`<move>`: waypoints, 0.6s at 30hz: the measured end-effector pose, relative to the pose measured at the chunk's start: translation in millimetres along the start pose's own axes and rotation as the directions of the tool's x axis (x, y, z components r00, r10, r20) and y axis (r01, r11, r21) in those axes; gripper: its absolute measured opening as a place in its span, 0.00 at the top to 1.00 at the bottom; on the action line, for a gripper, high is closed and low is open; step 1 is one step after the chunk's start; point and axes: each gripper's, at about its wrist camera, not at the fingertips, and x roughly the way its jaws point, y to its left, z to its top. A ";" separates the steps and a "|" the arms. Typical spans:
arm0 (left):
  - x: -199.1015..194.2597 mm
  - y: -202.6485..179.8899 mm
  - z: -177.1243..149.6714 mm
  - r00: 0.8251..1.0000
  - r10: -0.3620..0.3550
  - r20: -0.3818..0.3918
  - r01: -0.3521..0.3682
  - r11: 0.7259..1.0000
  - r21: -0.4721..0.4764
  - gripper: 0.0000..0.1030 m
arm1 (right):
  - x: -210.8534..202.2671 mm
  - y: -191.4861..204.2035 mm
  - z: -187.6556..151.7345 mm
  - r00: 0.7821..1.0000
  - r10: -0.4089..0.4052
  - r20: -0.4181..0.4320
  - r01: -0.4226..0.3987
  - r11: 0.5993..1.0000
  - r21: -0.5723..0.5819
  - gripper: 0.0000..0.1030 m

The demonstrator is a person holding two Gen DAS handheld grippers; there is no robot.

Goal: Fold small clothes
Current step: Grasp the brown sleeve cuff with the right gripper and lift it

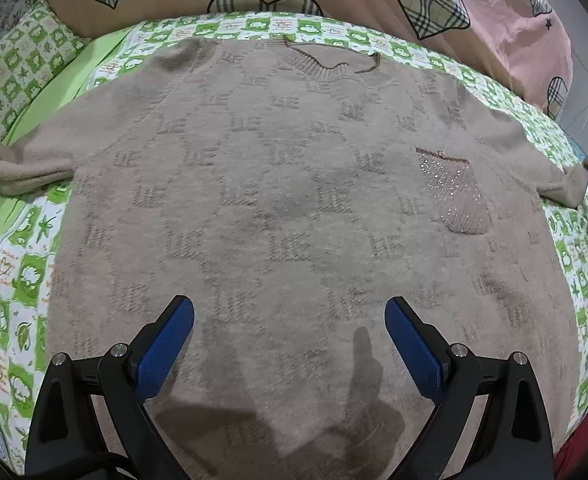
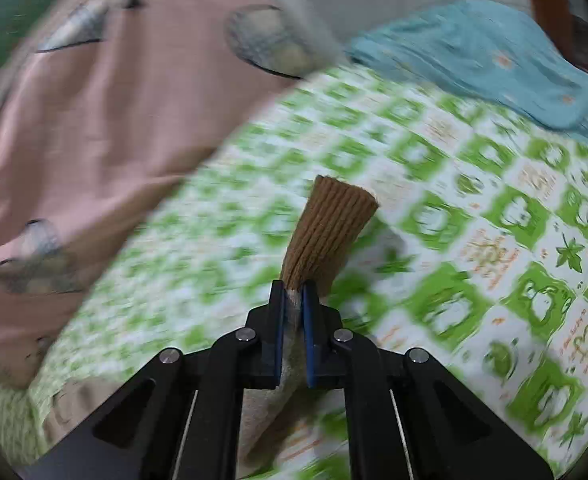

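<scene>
Green-and-white checked bedding [image 1: 25, 280] covers the bed and serves as the work surface; its squares carry printed clouds, leaves and small text.

Nearest in the left wrist view, the left gripper [image 1: 289, 316] hovers over the lower body of the sweater [image 1: 277, 200] with its blue pads [image 1: 165, 344] spread wide apart. Nothing lies between them, and their shadow falls on the knit just below.

The sweater lies flat, front side up, spread across the bedding. It is a beige-taupe fuzzy knit with a repeating darker woven motif over the whole body. A small patch pocket [image 1: 458, 196] set with sparkling studs sits on the chest toward the right of that view. The ribbed collar [image 1: 326, 64] lies at the far edge. One sleeve [image 1: 17, 168] extends out to the left; the other runs out to the right edge.

In the right wrist view, which is motion-blurred, the right gripper [image 2: 292, 292] is clamped nearly closed on that sleeve end. The brown ribbed cuff [image 2: 330, 232] stands up beyond the fingertips, above the bedding.

Farther back, a pink quilt [image 1: 514, 28] with plaid heart patches is heaped along the bed's far side. A blue cloth [image 2: 494, 64] lies beyond the bedding.
</scene>
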 end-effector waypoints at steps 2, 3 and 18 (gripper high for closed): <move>1.0 -1.8 0.4 1.000 -0.010 0.001 0.010 1.000 -0.001 0.06 | -17.1 23.4 -7.8 0.996 0.088 0.009 -0.088 0.995 -0.045 0.91; 0.4 -1.7 0.3 1.000 -0.016 0.004 0.016 1.000 -0.003 0.06 | -25.3 40.4 -14.3 0.991 0.136 0.003 -0.136 0.988 -0.077 0.91; -36.5 57.7 -9.5 0.994 -0.068 0.087 0.080 0.986 -0.149 0.06 | -15.8 343.1 -225.3 0.696 0.544 -0.469 -0.704 0.643 -0.300 0.92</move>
